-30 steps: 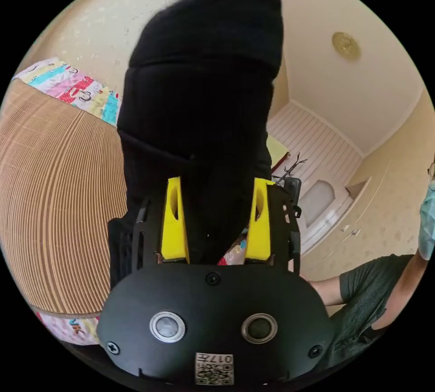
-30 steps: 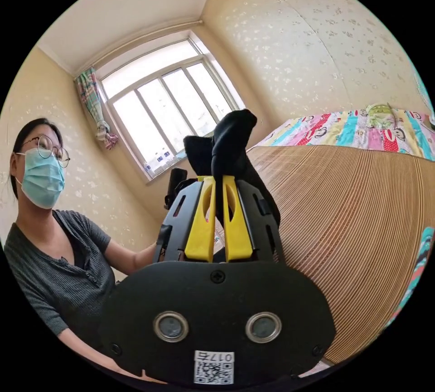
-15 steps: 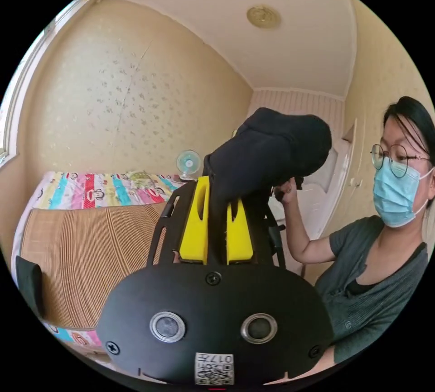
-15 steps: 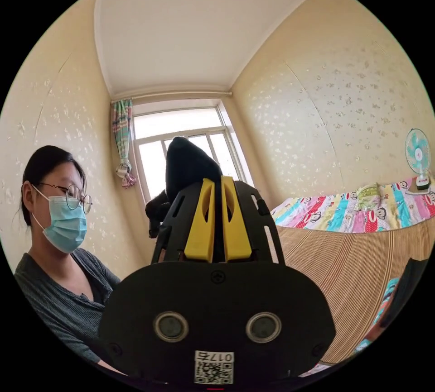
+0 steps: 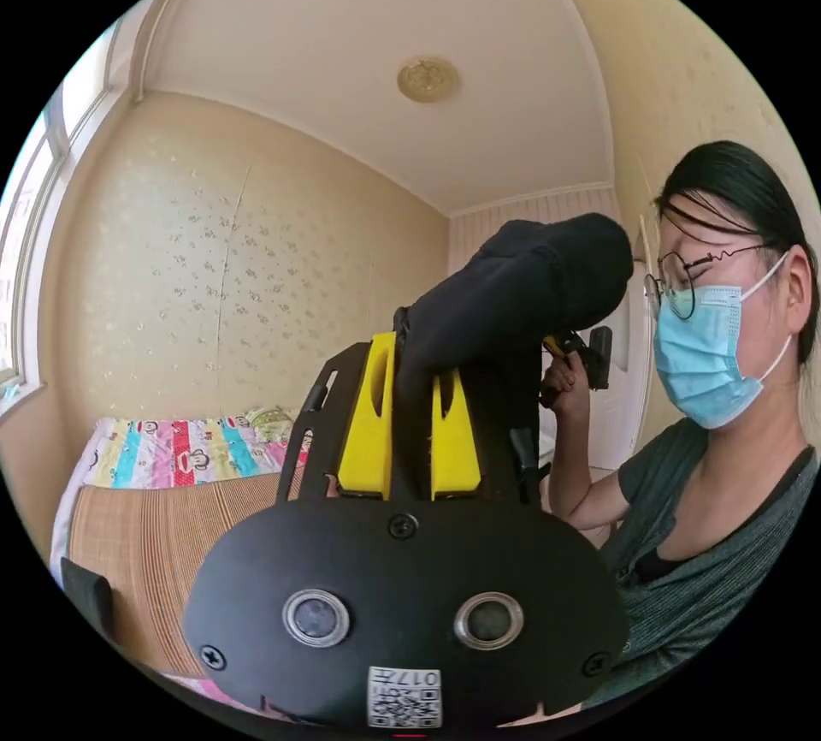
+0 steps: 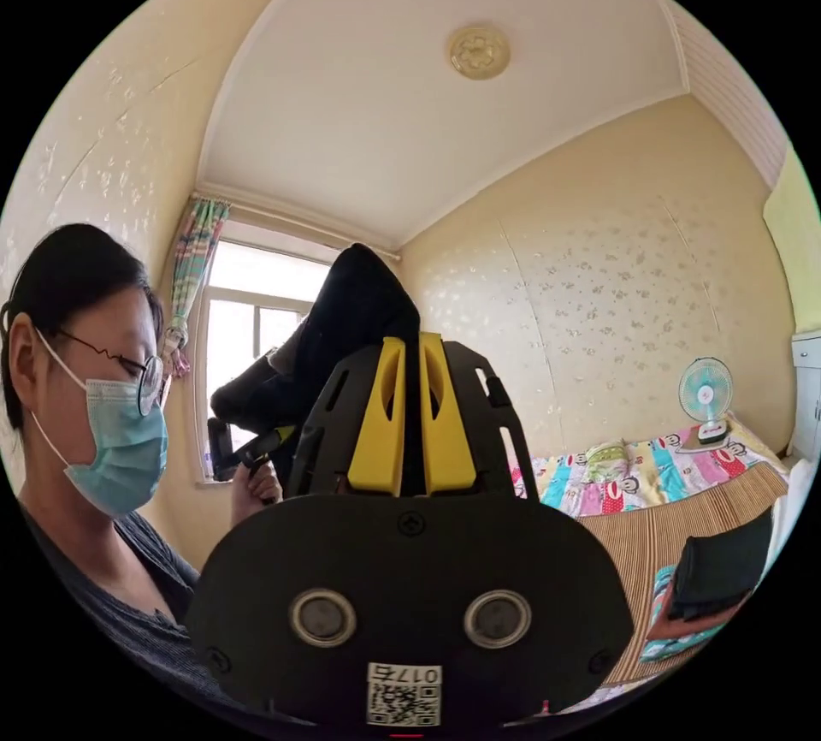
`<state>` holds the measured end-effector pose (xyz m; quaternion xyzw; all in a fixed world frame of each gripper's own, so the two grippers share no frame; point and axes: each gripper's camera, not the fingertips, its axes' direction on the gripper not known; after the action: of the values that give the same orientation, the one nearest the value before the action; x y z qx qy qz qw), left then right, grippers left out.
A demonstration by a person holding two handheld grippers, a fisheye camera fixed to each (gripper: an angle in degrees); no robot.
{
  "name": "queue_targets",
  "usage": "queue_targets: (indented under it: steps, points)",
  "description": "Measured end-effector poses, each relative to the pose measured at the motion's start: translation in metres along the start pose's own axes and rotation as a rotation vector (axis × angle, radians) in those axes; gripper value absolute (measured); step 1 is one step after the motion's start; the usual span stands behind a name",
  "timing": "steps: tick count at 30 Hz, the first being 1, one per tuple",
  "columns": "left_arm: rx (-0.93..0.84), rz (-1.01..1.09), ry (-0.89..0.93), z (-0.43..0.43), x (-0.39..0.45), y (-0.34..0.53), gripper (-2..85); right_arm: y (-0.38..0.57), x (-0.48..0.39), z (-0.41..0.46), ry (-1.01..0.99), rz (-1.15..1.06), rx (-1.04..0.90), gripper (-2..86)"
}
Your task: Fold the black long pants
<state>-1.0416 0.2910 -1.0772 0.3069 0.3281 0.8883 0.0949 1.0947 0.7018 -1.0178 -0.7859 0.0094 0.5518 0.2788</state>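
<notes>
In the left gripper view, I read my left gripper (image 5: 409, 424) as clenched on the black long pants (image 5: 513, 287): both yellow jaws press a fold of the cloth, which bulges above them. Behind the pants, a hand (image 5: 564, 386) grips the other tool's handle. In the right gripper view, my right gripper (image 6: 410, 424) is likewise clamped on the pants (image 6: 355, 313), with cloth in the narrow slot between its jaws. Beyond the pants lies the bed (image 6: 676, 518) with its slatted mat, a folded dark garment (image 6: 723, 557) on it, and a fan (image 6: 705, 394) at its far end.
</notes>
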Motion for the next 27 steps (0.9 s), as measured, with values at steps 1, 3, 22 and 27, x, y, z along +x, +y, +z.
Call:
queue_targets:
  steps: [1, 3, 22, 27]
  points:
    - [0.007, -0.042, -0.002, 0.007, -0.011, 0.005, 6.7, 0.009, 0.011, 0.008, -0.015, 0.008, -0.012, 2.4]
    - [-0.035, -0.178, 0.007, 0.052, -0.062, 0.013, 6.8, 0.019, 0.032, 0.031, 0.027, 0.031, -0.066, 2.5]
    - [-0.999, -0.422, -0.183, 0.373, -0.362, 0.234, 12.8, 0.238, 0.359, 0.332, 0.308, 0.178, -1.044, 7.1]
    - [-0.988, -0.588, -0.128, 0.317, -0.296, 0.36, 13.3, 0.367, 0.379, 0.209, 0.283, 0.565, -1.121, 10.6]
